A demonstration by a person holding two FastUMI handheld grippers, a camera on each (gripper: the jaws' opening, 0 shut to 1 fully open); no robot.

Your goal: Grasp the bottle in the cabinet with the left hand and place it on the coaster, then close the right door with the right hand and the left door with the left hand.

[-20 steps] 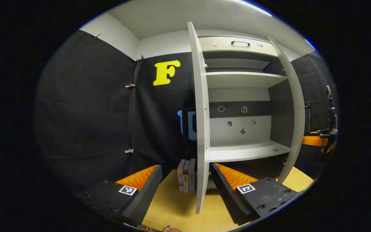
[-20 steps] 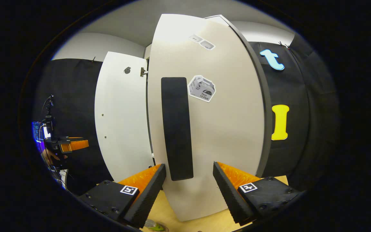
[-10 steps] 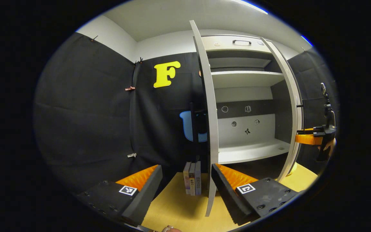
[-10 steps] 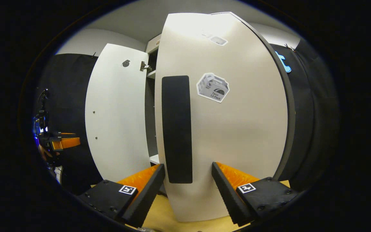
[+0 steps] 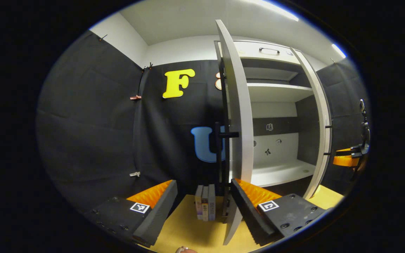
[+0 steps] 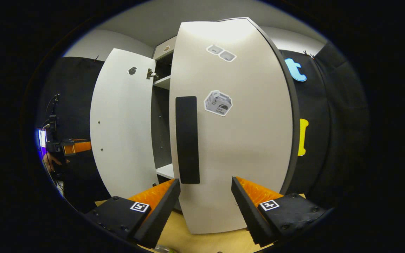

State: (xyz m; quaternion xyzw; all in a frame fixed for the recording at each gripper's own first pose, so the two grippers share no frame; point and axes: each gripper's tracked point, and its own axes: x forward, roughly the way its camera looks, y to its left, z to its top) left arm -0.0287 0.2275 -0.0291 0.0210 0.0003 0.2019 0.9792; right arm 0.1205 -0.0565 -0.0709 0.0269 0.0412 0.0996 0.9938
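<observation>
swung nearer the cabinet (image 5: 276, 95), left door (image 5: 237, 116) is stiff, light; push beside its handle (image 5: 218, 154); both tongs (image 5: 202, 203) apart.

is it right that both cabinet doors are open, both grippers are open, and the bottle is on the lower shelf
Not quite: the lower shelf is bare in the left gripper view, with no bottle on it. The rest holds: the left door and right door are open, and so are the left gripper and right gripper.
</observation>
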